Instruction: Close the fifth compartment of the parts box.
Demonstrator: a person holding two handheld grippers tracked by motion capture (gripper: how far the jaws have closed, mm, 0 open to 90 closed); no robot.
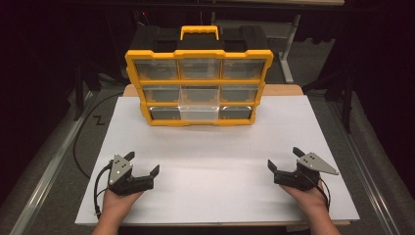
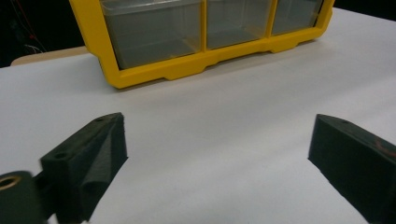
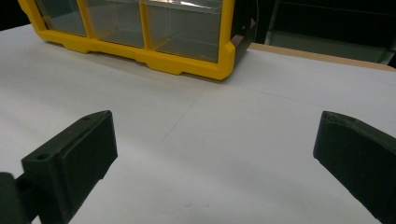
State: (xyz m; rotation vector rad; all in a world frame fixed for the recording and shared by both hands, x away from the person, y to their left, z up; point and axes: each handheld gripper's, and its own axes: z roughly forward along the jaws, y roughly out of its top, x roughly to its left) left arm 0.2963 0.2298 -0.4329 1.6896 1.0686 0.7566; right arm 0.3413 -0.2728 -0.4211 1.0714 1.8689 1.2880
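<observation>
A yellow and black organiser (image 1: 198, 81) with three rows of clear drawers stands upright at the far middle of the white table (image 1: 215, 161). Its bottom row of drawers (image 2: 201, 28) fills the top of the left gripper view, and the same yellow frame (image 3: 154, 58) runs across the top of the right gripper view. My left gripper (image 1: 143, 164) rests low at the near left, open, with nothing between its fingers (image 2: 88, 158). At the near right my right gripper (image 1: 285, 159) is open too, its fingers (image 3: 70, 158) wide apart over bare table.
The white sheet lies on a wooden tabletop whose edge (image 1: 288, 90) shows behind the organiser. A black cable (image 1: 80, 142) loops off the table's left side. Dark floor and metal rails lie on both sides.
</observation>
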